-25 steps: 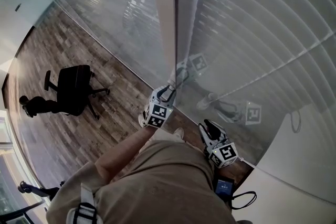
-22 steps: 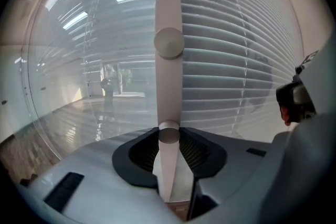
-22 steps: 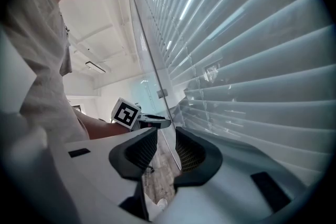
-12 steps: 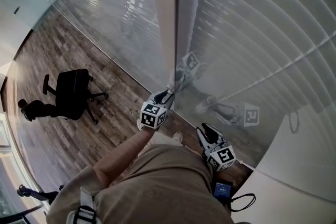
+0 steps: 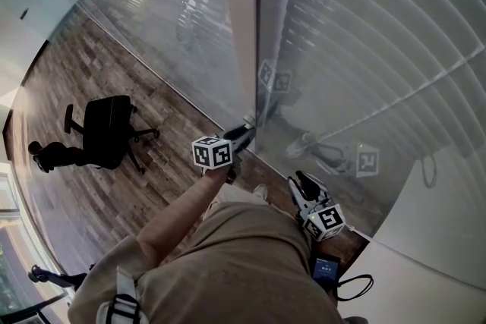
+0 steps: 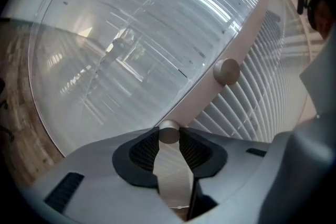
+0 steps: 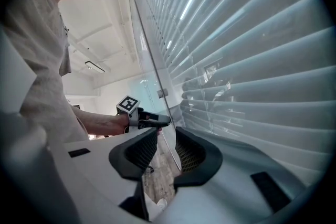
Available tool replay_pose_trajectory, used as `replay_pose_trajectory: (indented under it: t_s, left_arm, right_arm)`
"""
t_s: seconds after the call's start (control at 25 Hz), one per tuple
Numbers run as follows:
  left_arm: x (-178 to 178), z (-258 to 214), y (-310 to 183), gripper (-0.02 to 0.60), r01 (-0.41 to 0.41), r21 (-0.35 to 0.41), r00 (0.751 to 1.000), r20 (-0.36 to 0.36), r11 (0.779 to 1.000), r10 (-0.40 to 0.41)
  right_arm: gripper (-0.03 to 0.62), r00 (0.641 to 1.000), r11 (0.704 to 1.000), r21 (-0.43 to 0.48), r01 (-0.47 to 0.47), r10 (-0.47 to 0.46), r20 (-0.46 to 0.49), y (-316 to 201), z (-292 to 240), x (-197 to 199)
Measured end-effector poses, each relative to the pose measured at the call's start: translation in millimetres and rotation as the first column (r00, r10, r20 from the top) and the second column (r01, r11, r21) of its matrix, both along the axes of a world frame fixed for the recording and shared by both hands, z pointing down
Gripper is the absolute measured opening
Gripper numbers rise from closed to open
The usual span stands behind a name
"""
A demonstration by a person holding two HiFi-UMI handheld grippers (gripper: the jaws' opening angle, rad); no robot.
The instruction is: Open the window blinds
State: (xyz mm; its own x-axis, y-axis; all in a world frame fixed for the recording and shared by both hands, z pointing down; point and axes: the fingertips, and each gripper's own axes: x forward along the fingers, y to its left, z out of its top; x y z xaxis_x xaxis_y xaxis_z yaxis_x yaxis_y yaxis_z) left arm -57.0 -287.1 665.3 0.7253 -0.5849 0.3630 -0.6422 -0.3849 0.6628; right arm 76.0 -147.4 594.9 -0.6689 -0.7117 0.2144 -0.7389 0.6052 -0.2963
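White slat blinds (image 5: 364, 49) hang behind glass, to the right of a pale upright frame post (image 5: 241, 34). A small round metal knob (image 6: 169, 134) sticks out of that post low down, and my left gripper (image 6: 169, 137) is shut on it, pads pressing both sides. A second knob (image 6: 227, 72) sits higher on the post. In the head view the left gripper (image 5: 243, 134) reaches the post's foot, its marker cube turned to the left. My right gripper (image 5: 302, 182) hangs lower right, close to the glass; its jaws (image 7: 167, 147) stand open and hold nothing. The slats (image 7: 252, 60) look partly tilted.
A black office chair (image 5: 106, 129) stands on the wooden floor (image 5: 91, 72) beyond the glass at left. A white ledge (image 5: 425, 239) fills the lower right, with a small dark device and cable (image 5: 325, 269) near my right hip.
My left gripper has rolled on the knob: its marker cube swung from below the hand up to the left. The right gripper has stayed put.
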Motion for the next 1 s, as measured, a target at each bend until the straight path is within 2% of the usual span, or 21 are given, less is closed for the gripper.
replay_pose_trajectory:
  t_s: [0.08, 0.2, 0.36, 0.48, 0.56, 0.6, 0.68, 0.76, 0.84, 0.88, 0.92, 1.0]
  left_arm:
    - [0, 0, -2, 0.135, 0.006, -0.052, 0.994, -0.106, 0.999, -0.011]
    - [2, -2, -2, 0.135, -0.002, -0.122, 0.971, -0.239, 0.992, -0.027]
    - [2, -3, -2, 0.134, -0.014, -0.193, 0.938, -0.343, 0.981, -0.054]
    - [2, -4, -2, 0.135, -0.019, -0.24, 0.9, -0.427, 0.971, -0.088]
    - [2, -4, -2, 0.135, -0.013, -0.244, 0.891, -0.442, 0.97, -0.099]
    - [2, -4, -2, 0.135, -0.005, -0.231, 0.9, -0.424, 0.973, -0.096]
    - [2, -3, 0, 0.158, 0.001, -0.187, 0.939, -0.337, 0.982, -0.064]
    - [2, 1, 7, 0.201, -0.016, -0.133, 0.979, -0.203, 0.991, -0.011]
    - [0, 3, 9, 0.202, -0.036, -0.046, 0.999, -0.024, 0.998, 0.035]
    - [-1, 3, 9, 0.202, -0.051, 0.015, 0.995, 0.087, 0.999, 0.049]
    - [-3, 2, 10, 0.202, -0.073, 0.081, 0.977, 0.205, 0.994, 0.055]
    - [-6, 1, 13, 0.202, -0.132, 0.194, 0.912, 0.407, 0.972, 0.043]
  right_arm:
    - [0.117, 1.0, 1.0, -0.007, -0.002, 0.002, 0.004, -1, 1, 0]
    - [0.117, 1.0, 1.0, -0.003, 0.008, -0.008, 0.0, -2, 1, -2]
    - [0.117, 1.0, 1.0, 0.0, 0.008, -0.008, 0.002, -2, -1, -2]
    - [0.117, 1.0, 1.0, -0.002, 0.007, -0.007, 0.0, -1, -2, -3]
    - [0.117, 1.0, 1.0, -0.001, 0.006, -0.006, -0.003, -1, -4, -4]
    - [0.117, 1.0, 1.0, 0.002, 0.005, -0.005, -0.003, -2, -6, -3]
    - [0.117, 1.0, 1.0, 0.005, 0.003, -0.003, 0.0, -2, -6, -3]
    - [0.117, 1.0, 1.0, 0.005, 0.003, -0.003, 0.001, -1, -6, -4]
    - [0.117, 1.0, 1.0, 0.007, 0.0, 0.0, 0.007, -2, -6, -3]
    - [0.117, 1.0, 1.0, 0.006, -0.005, 0.004, 0.013, -2, -6, -2]
    - [0.117, 1.0, 1.0, 0.004, -0.01, 0.01, 0.018, -1, -6, -1]
    - [0.117, 1.0, 1.0, -0.006, -0.018, 0.018, 0.018, 2, -6, 1]
